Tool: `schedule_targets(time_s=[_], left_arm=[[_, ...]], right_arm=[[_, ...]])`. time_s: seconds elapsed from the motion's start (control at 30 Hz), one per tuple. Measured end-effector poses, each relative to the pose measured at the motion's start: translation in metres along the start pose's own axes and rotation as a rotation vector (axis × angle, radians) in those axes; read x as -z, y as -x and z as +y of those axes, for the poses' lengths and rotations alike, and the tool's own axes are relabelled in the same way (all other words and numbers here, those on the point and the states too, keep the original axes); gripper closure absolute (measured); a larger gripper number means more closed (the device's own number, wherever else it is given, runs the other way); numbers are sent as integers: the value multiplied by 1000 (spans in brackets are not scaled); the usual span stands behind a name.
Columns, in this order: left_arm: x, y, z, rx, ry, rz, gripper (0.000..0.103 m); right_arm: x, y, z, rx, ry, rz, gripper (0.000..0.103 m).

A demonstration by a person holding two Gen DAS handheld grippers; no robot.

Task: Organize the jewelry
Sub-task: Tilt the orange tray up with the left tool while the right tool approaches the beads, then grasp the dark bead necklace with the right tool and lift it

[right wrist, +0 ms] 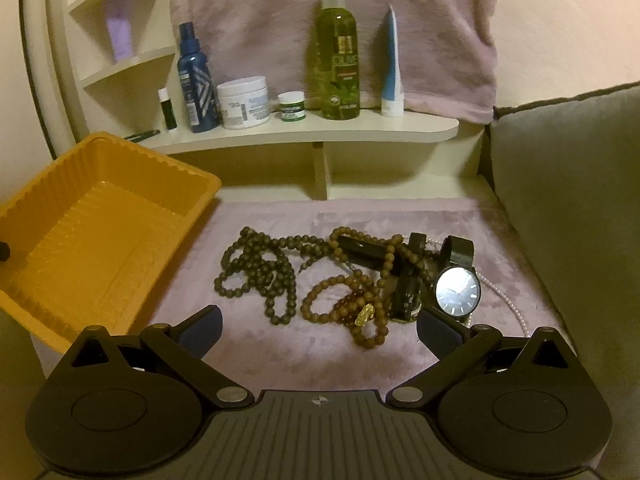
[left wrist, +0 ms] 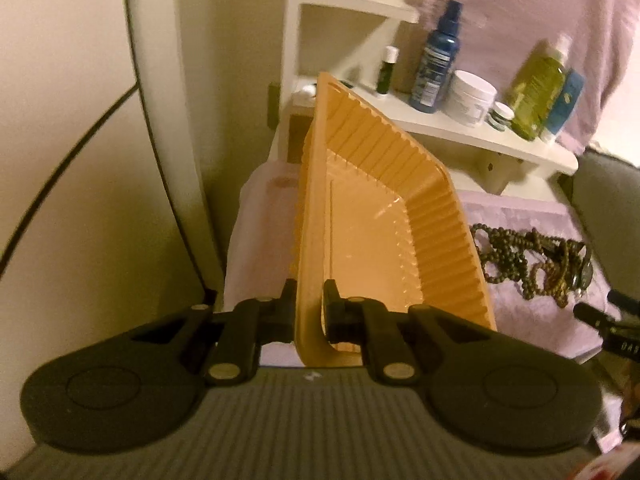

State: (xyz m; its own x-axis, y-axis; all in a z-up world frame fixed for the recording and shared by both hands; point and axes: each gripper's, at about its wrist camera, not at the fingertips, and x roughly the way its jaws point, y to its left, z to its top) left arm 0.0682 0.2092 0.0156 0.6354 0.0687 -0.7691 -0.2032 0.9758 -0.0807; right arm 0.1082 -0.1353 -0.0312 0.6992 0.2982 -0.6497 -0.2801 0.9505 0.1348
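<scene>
A: In the left wrist view, what does the left gripper have?

B: Its jaws stand narrow, clamped on the near wall of the orange tray. The tray fills the middle of the frame, tilted up on edge, its ribbed inside facing right.

A: And the jewelry?

B: A heap of brown bead strands lies at the right of the frame on the lilac cloth, just beside the tray's rim. Above, in the upper right, a white shelf carries bottles and jars.

A: Now the right wrist view.

B: The right gripper hangs at the bottom, its jaws spread wide with nothing between them. Just above them, in the centre, the bead strands sprawl on the cloth, tangled with a dark watch at centre right.

A: The tray?

B: At the left edge, empty and tipped, apart from the beads. The shelf runs across the upper half, a green spray bottle upright on it.
</scene>
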Motion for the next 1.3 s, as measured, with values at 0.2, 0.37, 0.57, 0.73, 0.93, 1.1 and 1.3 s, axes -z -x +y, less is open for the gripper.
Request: schedule_targets(time_s=[0.2,0.37,0.57,0.73,0.93,1.1,1.3], left_arm=[[-2,2,-22,-48,-1,-26,93],[1,6,-31,-76,10,-41,93],[1,7,-36,-94,8,-45,93],[0,7,-37,-99,3,-44,93],[0,6,-38,-106,-2,-43,93],[1,6,-38,-105,2,-42,93],[0,6,-38,-105,2,-44,93]], right_arm=[[2,-11,-9,-37,-29,-7,0],[2,-24,-8,-76,-5,-16,1],[-7,-46,8,-141,61,-24,22],[-20,-73,18,-170,84,-17,28],[-29,-108,34,-170,165,35,37],[-25,-123,39,-158,208,74,42],[-23,-130,43,-135,239,76,49]])
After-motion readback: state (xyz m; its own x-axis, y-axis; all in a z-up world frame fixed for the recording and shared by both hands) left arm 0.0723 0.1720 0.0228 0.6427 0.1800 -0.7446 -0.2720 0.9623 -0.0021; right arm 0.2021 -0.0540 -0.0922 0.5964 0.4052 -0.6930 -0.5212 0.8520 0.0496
